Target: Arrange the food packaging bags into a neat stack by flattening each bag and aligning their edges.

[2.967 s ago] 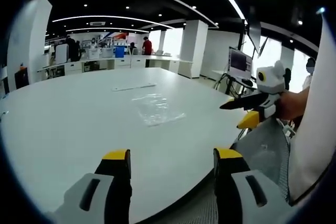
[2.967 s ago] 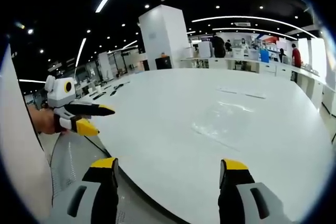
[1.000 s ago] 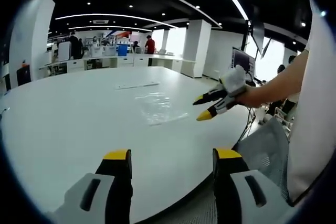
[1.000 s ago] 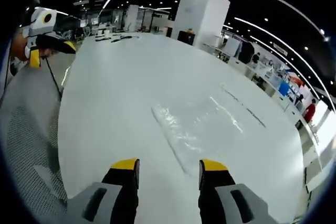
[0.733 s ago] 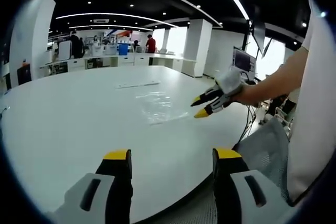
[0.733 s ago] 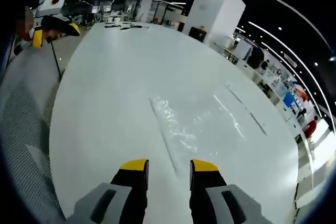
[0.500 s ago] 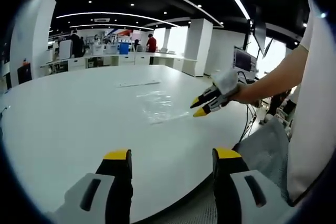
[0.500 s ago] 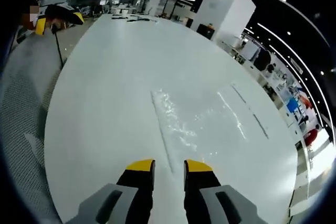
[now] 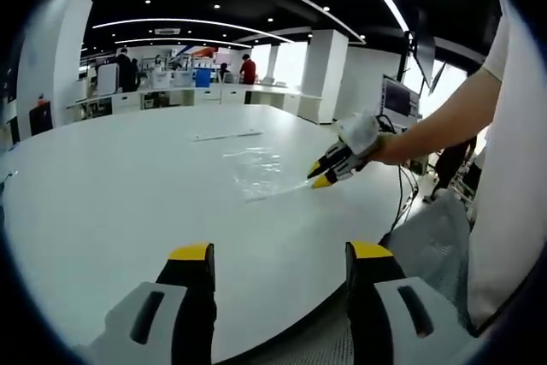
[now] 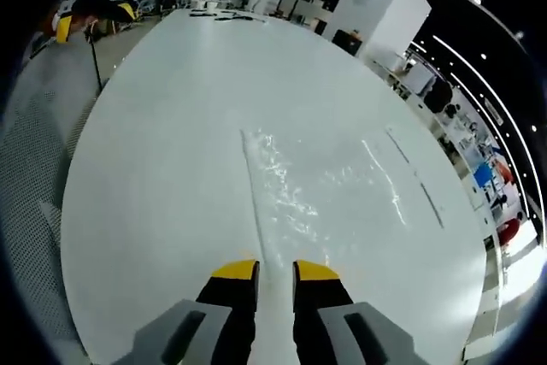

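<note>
In the right gripper view my right gripper [image 10: 275, 269] sits at 6 o'clock with its jaws drawn narrow, a slim gap between the yellow tips, right at the near corner of a clear plastic bag [image 10: 295, 190]. I cannot tell whether the film is already between them. The bag lies flat on the white table [image 10: 171, 126], its long straight edge running from my tips toward 12 o'clock, the crinkled body spreading toward 2 o'clock. Beyond it, at about 2 o'clock, thin glints mark what I take to be another flat bag [image 10: 402, 181], well apart from the first.

In the left gripper view my left gripper [image 9: 278, 254] hangs at 6 o'clock, jaws wide and holding nothing, over the near table rim.

I judge the task barely begun: the bags are apart, nothing is stacked, no edges are aligned. Left to do: bring one bag over the other, smooth both, square them.

There is plenty of bare table on every side of the bags. The curved table edge runs close under the left gripper, with a mesh chair [image 9: 436, 245] at 4 o'clock, so I would keep the work toward the middle.
</note>
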The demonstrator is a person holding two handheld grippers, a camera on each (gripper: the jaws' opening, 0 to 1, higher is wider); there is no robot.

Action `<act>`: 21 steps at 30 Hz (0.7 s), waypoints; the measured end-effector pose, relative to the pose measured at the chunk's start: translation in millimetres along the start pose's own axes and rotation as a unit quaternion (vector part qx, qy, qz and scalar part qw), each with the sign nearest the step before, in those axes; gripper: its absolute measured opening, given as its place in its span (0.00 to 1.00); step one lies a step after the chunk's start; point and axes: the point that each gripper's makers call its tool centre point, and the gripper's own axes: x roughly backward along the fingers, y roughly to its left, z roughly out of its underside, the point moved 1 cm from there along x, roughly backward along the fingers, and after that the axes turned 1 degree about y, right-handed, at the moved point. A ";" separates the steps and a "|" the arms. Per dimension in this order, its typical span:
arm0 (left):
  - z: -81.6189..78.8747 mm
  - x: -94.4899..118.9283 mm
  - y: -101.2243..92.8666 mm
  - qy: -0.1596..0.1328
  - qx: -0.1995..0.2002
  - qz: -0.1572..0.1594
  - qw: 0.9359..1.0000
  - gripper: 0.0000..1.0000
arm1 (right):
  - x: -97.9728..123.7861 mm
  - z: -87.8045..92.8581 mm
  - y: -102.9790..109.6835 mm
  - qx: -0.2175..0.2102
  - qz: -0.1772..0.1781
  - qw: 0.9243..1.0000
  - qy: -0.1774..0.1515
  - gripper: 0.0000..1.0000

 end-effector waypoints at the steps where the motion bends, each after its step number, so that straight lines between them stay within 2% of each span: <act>1: -0.2 0.0 -0.3 0.000 0.000 0.000 1.000 0.60 | 0.1 0.1 0.4 0.001 -0.001 1.000 0.002 0.12; 5: -1.4 -0.1 -1.0 -0.001 0.001 -0.001 1.000 0.60 | -1.0 -0.8 1.7 0.013 -0.005 1.000 0.005 0.10; 21: 0.3 -0.2 1.3 0.001 0.003 -0.002 1.000 0.60 | -8.9 5.6 1.3 0.014 -0.018 1.000 0.019 0.08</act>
